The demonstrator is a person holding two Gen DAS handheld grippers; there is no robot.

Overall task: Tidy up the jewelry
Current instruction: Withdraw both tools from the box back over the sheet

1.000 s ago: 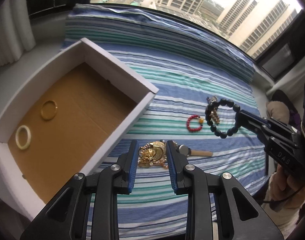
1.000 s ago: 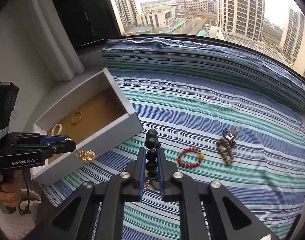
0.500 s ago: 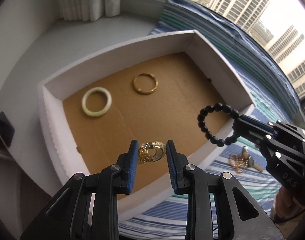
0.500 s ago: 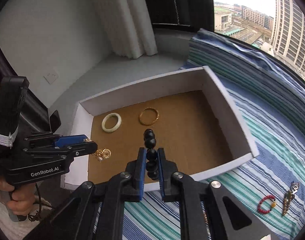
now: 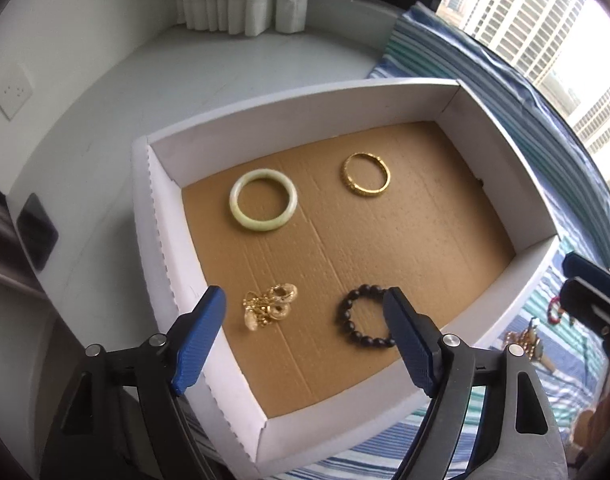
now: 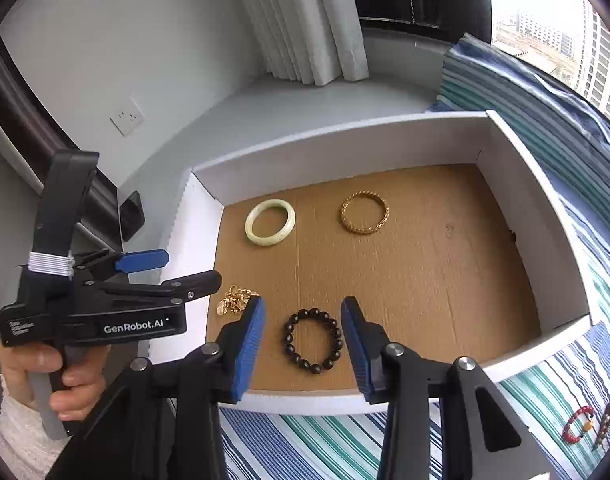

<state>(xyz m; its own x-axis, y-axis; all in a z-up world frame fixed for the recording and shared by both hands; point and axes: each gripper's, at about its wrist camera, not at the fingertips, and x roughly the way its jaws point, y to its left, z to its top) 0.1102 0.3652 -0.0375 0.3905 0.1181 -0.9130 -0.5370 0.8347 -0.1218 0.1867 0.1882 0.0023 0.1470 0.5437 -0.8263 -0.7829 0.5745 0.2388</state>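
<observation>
Both grippers hang over the box (image 5: 501, 152) with fingers spread wide and nothing held: the left gripper (image 5: 305, 332) straddles the near floor of the box, the right gripper (image 6: 303, 340) frames the bead bracelet (image 6: 312, 340) lying flat on the cardboard between its blue pads, touching neither. Four pieces lie in the box now, well apart. From the left wrist view, the jade bangle (image 5: 263, 200) sits at about 11 o'clock, the gold bangle (image 5: 365, 175) at 1 o'clock, the gold chain cluster (image 5: 269, 307) at 7 o'clock just beside the near left wall, and the bead bracelet (image 5: 365, 322) at 5 o'clock. Out on the striped bed (image 6: 525, 392), at 4 o'clock in the right wrist view, a red bracelet (image 6: 579, 423) and a darker beaded strand (image 6: 608, 420) lie beside each other; more gold bits show past the box in the left view, too blurred to name. Handling, as I read it: all of this is light. The red bracelet looks like strung beads, limp and round-surfaced, so it should sag and may roll out of a shallow pinch; best taken across one side of the loop, fingers closing over the cord between beads. The dark strand is looser still, likely to dangle and snag on the bedding, so a grip near its middle seems wise. The jade bangle would be the stiff, brittle, slick one, but it is already placed. Soft bedding will give under the fingertips, so press lightly.
</observation>
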